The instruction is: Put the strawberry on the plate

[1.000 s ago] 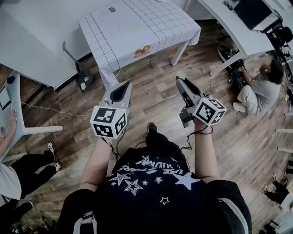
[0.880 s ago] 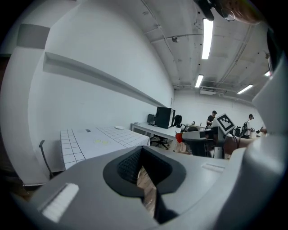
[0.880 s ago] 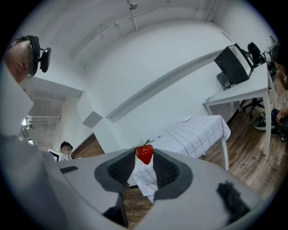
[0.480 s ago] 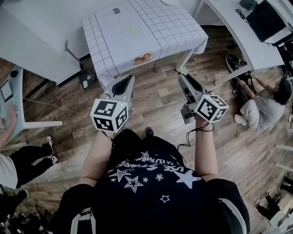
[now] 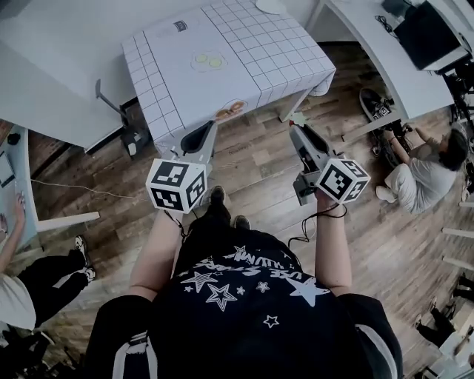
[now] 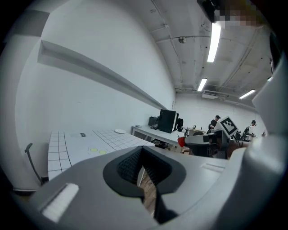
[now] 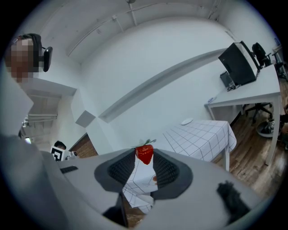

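A red strawberry (image 7: 145, 153) with green leaves sits between the pads of my right gripper (image 7: 145, 158), which is shut on it. In the head view the right gripper (image 5: 297, 127) hangs over the wooden floor just short of the table with the checked cloth (image 5: 244, 44), with the strawberry (image 5: 299, 118) at its tip. A small white plate (image 7: 186, 121) lies at the table's far end, and the plate (image 5: 269, 6) also shows in the head view. My left gripper (image 5: 209, 127) is shut and holds nothing, level with the right one.
Two yellow-green discs (image 5: 207, 61) and a food picture (image 5: 231, 109) lie on the cloth. White desks (image 5: 385, 52) stand to the right and another (image 5: 52, 81) to the left. A person (image 5: 422, 174) sits on the floor at right, and another person's legs (image 5: 52, 281) show at left.
The table has come nearer and slid lower in the head view as I step toward it. Both grippers keep their pose, and the strawberry stays in the right one.
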`<state>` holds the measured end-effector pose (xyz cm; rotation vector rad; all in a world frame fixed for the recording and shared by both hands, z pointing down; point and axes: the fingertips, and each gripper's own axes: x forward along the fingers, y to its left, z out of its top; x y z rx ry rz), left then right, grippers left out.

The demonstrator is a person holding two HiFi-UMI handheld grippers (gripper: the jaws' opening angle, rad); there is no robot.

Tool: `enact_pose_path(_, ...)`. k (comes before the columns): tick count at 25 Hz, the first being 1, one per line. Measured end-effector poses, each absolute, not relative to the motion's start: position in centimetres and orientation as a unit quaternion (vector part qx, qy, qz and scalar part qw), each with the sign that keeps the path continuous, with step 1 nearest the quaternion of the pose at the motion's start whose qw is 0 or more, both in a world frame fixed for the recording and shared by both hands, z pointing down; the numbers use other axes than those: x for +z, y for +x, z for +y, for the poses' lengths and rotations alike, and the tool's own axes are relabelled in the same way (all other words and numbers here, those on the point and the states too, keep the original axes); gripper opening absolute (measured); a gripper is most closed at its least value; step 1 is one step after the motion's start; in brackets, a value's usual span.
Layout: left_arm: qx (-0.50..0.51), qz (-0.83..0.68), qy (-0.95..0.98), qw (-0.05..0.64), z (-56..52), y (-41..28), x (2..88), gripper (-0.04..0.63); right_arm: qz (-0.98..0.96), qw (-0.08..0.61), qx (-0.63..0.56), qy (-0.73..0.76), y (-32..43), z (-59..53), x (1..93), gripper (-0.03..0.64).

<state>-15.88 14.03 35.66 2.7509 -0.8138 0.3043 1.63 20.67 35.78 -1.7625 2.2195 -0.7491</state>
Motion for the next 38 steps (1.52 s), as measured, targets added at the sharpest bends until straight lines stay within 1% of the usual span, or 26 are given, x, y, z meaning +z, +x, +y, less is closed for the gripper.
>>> enact_pose_path(11,0.08,-0.233,0.961,0.127,3.3,-14.7,35.3,0.008,0.737,0.085,-0.228,-0.631,1.7,11.0,34.3,0.132)
enact_pose_path(17,0.083,-0.205,0.969,0.112,-0.1,-13.4,35.6,0.008,0.716,0.091,-0.231,-0.652,3.3,8.6,34.9,0.132)
enact_pose_path(22,0.081,-0.201,0.969,0.12,-2.6,-12.4,36.0,0.008,0.703,0.096,-0.235,-0.665,4.9,7.2,35.6,0.132)
enact_pose_path(31,0.089,-0.222,0.964,0.115,-7.4,-8.6,36.6,0.008,0.704,0.115,-0.231,-0.662,10.9,1.5,36.0,0.132)
enact_pose_path(38,0.101,-0.27,0.951,0.112,-12.8,-4.5,36.9,0.008,0.725,0.117,-0.243,-0.634,17.0,-5.8,37.0,0.132)
